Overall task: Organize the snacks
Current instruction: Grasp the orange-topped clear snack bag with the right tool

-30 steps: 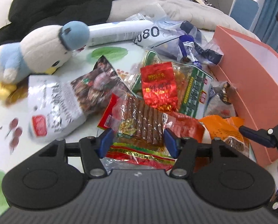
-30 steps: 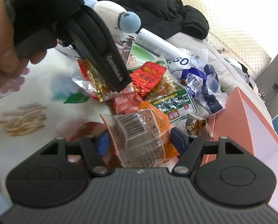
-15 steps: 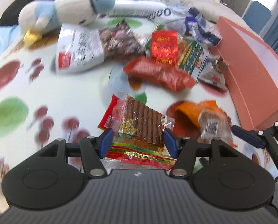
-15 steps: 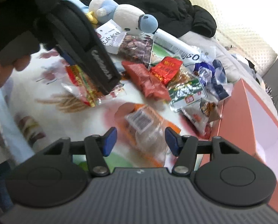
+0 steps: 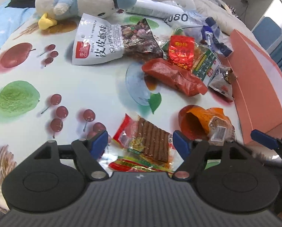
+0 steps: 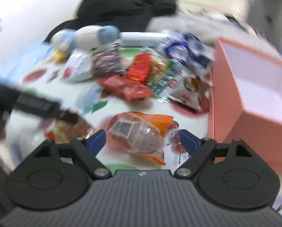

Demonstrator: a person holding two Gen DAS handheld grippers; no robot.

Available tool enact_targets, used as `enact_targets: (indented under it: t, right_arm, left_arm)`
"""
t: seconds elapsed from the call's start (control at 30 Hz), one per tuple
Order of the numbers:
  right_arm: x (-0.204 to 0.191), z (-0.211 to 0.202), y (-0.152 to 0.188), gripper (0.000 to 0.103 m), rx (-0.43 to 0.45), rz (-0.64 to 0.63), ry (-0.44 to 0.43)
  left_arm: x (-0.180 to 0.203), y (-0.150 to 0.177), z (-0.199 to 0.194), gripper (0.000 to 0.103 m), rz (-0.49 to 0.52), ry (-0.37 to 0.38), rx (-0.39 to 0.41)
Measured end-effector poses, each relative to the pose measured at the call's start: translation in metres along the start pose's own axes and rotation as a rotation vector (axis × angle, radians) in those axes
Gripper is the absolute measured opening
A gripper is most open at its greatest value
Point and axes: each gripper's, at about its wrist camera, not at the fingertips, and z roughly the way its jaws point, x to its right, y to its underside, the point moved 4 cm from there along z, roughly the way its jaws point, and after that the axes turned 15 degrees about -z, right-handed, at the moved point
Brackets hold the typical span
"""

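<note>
Two claws are opening over the fruit-print cloth (image 5: 80, 87), the left claw (image 5: 140, 141) around a ridged brown snack pack (image 5: 150, 143), the right claw (image 6: 142, 139) around an orange packet (image 6: 141, 132), neither pressed; seemingly both just released, next regrasp toward the pink box (image 5: 254, 87).

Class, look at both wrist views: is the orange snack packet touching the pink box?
Apart. In the left wrist view, a strip of printed tablecloth shows between the orange snack packet and the pink box; the blurred right wrist view agrees.
</note>
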Motion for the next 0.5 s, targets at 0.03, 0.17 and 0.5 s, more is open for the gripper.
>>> enact_targets:
  t: [0.03,0.17,0.5]
  right_arm:
    - [0.005,0.004,-0.001,0.086,-0.01,0.061,-0.014]
    - [0.019,0.024,-0.003,0.086,-0.055,0.3,-0.077]
    - [0.014,0.058,0.001,0.085,-0.139,0.334,-0.035]
  left_arm:
    - [-0.001,-0.001,0.001,0.079,0.0,0.001,-0.002]
    - [-0.006,0.001,0.004,0.079,0.007,0.001,-0.015]
    - [-0.001,0.004,0.005,0.077,0.077,0.01,-0.012]
